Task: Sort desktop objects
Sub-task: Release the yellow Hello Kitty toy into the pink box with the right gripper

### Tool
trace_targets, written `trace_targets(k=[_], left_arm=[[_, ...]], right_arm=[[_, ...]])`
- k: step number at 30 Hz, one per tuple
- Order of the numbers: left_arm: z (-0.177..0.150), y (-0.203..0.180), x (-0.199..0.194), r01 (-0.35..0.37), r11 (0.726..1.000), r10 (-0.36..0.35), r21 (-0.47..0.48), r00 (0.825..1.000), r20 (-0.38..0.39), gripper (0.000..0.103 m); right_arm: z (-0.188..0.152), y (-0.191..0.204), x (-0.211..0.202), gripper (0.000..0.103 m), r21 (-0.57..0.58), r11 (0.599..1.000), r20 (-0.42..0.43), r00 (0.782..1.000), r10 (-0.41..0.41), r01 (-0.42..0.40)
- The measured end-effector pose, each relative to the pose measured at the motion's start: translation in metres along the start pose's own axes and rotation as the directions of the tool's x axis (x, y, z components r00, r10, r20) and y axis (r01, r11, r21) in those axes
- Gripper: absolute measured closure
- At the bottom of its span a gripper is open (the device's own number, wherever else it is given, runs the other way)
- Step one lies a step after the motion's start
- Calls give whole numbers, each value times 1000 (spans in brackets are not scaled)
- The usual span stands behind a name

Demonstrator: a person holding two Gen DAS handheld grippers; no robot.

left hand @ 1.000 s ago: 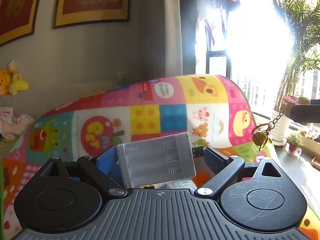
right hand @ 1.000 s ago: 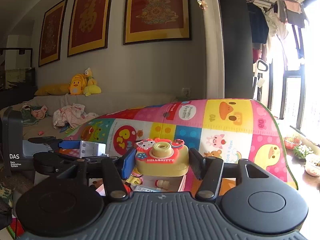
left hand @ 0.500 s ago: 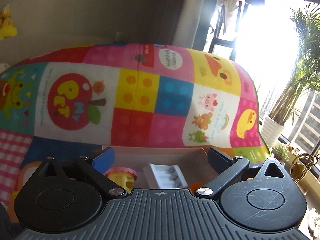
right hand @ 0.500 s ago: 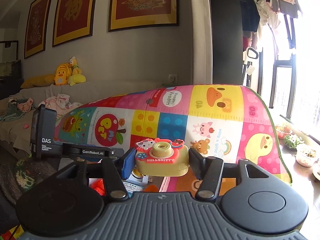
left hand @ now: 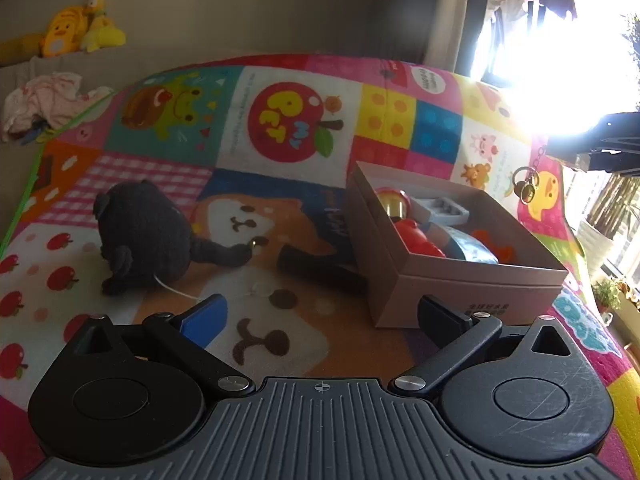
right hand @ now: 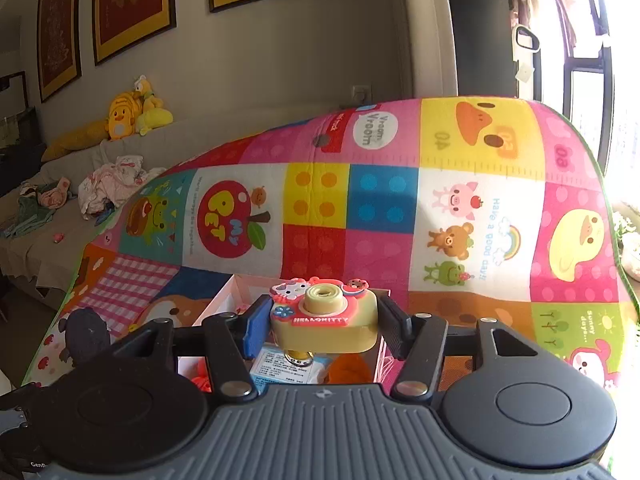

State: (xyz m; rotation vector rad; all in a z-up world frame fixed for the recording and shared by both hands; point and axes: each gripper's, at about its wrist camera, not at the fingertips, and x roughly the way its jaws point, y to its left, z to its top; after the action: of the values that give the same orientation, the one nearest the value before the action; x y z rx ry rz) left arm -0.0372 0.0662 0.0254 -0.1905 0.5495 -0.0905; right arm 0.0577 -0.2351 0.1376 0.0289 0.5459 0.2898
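The right tool (right hand: 324, 330) is clamped on a yellow toy camera (right hand: 325, 317) and holds it in the air just over the open cardboard box (left hand: 468, 288), with the box interior showing below it; the left tool (left hand: 320, 314) hangs with its fingers spread wide and nothing between them, low over the patterned play mat (left hand: 256, 128) that covers the bench, just in front of the box's near wall. Inside the box lie a grey battery case (left hand: 442, 209), a red and gold toy figure (left hand: 404, 220) and what looks like a blue packet, so part of the sorting appears done; the camera is not yet in, and letting it go over the box seems the step in hand. Left out on the mat are a dark knitted plush toy (left hand: 146, 236), well apart from the box on the left, and a dark cylinder-like thing (left hand: 312, 262) lying against the box's left wall, whose nature I cannot tell; these two look like the remaining work, and the free left tool is the nearer one to them.
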Motion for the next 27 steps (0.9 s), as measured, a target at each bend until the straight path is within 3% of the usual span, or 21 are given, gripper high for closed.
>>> trace_targets(k=[3, 10, 17, 18, 20, 22, 27], left_arm=[[-5, 9, 4, -22, 1000, 22, -16, 1000, -12, 0], [-12, 14, 10, -56, 998, 54, -43, 998, -28, 0], [-13, 19, 11, -82, 993, 79, -83, 996, -42, 0], [-13, 19, 12, -93, 992, 89, -87, 995, -44, 0], [-12, 19, 13, -115, 989, 110, -92, 992, -53, 0], [-12, 19, 13, -128, 987, 123, -94, 991, -58, 0], [-14, 20, 10, -154, 986, 147, -62, 984, -96, 0]], right_arm=[[-5, 4, 4, 39, 10, 1000, -16, 1000, -6, 6], [-11, 21, 0, 38, -80, 997, -24, 1000, -20, 18], [-31, 56, 11, 38, -140, 986, -88, 993, 76, -88], [-35, 65, 13, 39, -169, 980, -93, 992, 86, -101], [-42, 91, 18, 50, -249, 961, -93, 990, 102, -122], [-42, 115, 27, 59, -300, 935, -133, 978, 159, -192], [-30, 163, 63, 57, -342, 880, -263, 933, 247, -329]])
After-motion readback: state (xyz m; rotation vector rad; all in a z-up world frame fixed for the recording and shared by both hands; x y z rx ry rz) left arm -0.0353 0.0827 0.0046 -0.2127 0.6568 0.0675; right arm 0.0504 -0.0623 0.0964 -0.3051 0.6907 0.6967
